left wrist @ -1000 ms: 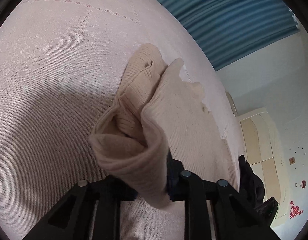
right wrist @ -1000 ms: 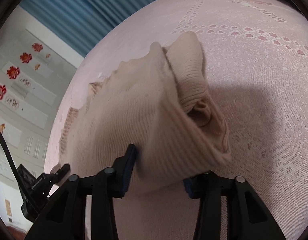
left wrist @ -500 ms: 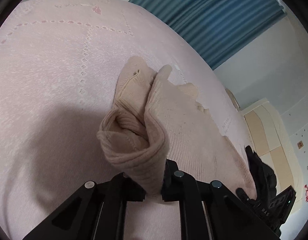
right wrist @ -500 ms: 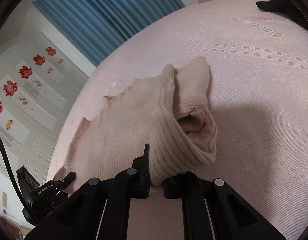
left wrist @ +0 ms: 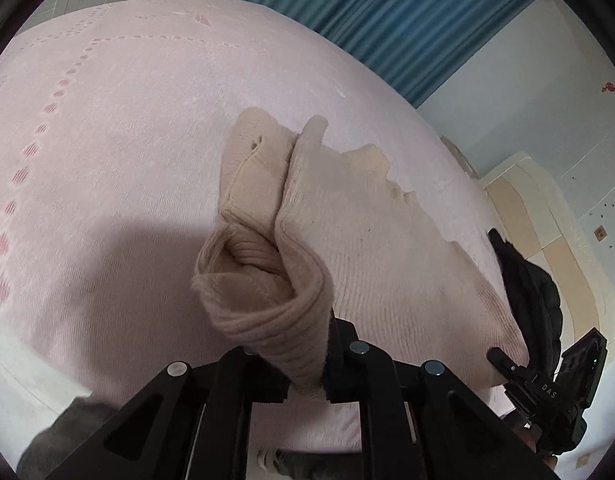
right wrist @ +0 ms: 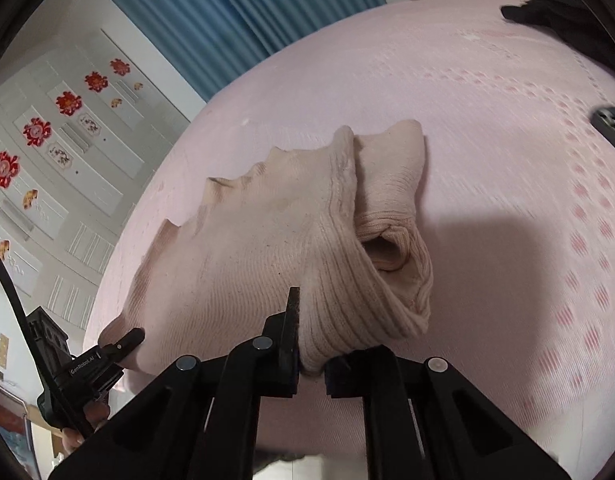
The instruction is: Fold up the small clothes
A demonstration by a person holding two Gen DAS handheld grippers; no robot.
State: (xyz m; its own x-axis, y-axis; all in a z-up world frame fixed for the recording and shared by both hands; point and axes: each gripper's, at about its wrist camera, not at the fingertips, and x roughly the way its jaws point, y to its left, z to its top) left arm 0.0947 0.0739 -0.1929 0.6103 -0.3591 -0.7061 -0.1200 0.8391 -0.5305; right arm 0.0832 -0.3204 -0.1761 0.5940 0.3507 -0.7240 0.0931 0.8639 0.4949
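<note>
Our left gripper (left wrist: 307, 364) and right gripper (right wrist: 312, 354) each pinch a near corner of the beige sweater (left wrist: 387, 248) above the pink bed (left wrist: 107, 120).

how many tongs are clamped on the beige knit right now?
2. Left tongs pinch one near corner of the beige knit; right tongs pinch the other near corner. Each also shows at the other view's edge.

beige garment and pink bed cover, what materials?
Beige garment: looks like soft rib-knit, wool or acrylic; parallel ribs, thick rolled edge, matte. Pink bed cover: seems thin woven or jacquard cotton blend; flat weave with rows of darker pink woven motifs. Fibre content unclear.
</note>
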